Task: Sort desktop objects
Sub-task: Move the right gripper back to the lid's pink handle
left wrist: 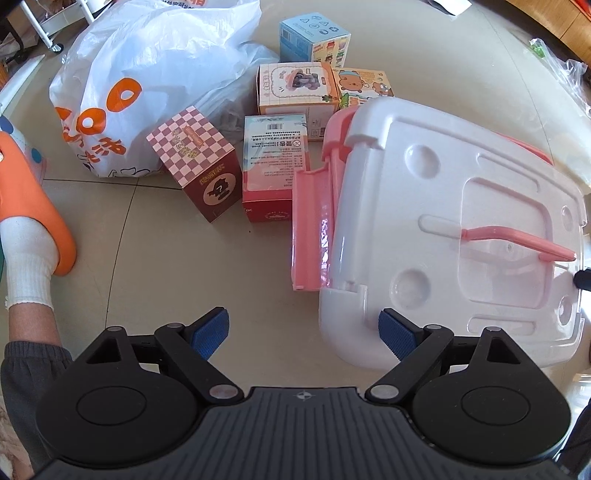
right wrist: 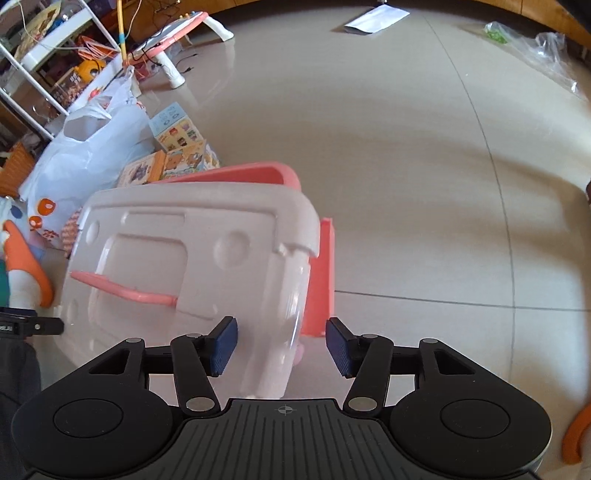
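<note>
A storage box with a white lid (left wrist: 436, 206) and a pink base sits on the floor, and a pink latch (left wrist: 314, 229) is swung out on its left side. Behind it lie several small cartons: a checkered one (left wrist: 195, 162), a red one (left wrist: 275, 166), an orange one (left wrist: 291, 90) and a blue one (left wrist: 314, 38). My left gripper (left wrist: 303, 332) is open wide at the lid's near corner, holding nothing. My right gripper (right wrist: 281, 347) is open astride the lid's (right wrist: 192, 266) right edge beside the other latch (right wrist: 321, 277). Its pads do not press on it.
A white plastic bag (left wrist: 140, 85) with orange print lies left of the cartons. A person's foot in a white sock and orange slipper (left wrist: 40, 221) is at the far left. Clear plastic bags (right wrist: 546, 55), white paper (right wrist: 376, 18) and a shelf rack (right wrist: 48, 66) are further off on the tiled floor.
</note>
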{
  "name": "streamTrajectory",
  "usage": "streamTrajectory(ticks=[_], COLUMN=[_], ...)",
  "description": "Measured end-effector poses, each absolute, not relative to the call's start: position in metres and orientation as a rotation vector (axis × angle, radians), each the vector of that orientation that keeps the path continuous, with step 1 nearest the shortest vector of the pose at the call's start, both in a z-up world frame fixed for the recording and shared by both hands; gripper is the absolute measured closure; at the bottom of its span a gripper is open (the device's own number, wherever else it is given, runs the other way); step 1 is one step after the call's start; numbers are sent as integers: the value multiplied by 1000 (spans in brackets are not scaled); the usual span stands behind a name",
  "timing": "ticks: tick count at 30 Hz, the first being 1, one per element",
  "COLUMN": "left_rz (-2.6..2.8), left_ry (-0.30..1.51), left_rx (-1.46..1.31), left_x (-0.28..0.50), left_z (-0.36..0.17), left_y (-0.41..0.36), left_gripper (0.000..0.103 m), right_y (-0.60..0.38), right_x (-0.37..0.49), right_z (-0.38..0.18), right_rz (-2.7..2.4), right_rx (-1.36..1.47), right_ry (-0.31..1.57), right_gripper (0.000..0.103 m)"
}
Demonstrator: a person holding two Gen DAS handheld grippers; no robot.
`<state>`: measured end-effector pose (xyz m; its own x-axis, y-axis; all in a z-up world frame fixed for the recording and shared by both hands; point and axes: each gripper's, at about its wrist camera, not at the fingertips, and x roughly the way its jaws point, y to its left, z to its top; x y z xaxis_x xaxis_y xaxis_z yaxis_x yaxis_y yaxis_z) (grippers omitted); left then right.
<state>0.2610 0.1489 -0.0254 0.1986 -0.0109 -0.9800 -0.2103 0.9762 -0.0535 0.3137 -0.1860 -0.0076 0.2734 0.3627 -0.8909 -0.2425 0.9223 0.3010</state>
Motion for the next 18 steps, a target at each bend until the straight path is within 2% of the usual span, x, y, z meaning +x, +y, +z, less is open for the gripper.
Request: streamTrajectory(ticks=[3, 13, 18], left_rz=[122, 44, 37], left_ry=[1383, 1388, 1385], left_rx=[-205, -225, -296], left_x=[262, 266, 272], left_z=[-26, -26, -26], left_y=[147, 128, 127], left_gripper=[12, 12, 13], right_y=[-189, -142, -128], right_x=[314, 335, 352], right_z=[-12, 10, 17], right_rz=[423, 390, 431], right_rx=[193, -53, 2], right_ry=[1248, 1193, 1166], right_gripper=[57, 58, 61])
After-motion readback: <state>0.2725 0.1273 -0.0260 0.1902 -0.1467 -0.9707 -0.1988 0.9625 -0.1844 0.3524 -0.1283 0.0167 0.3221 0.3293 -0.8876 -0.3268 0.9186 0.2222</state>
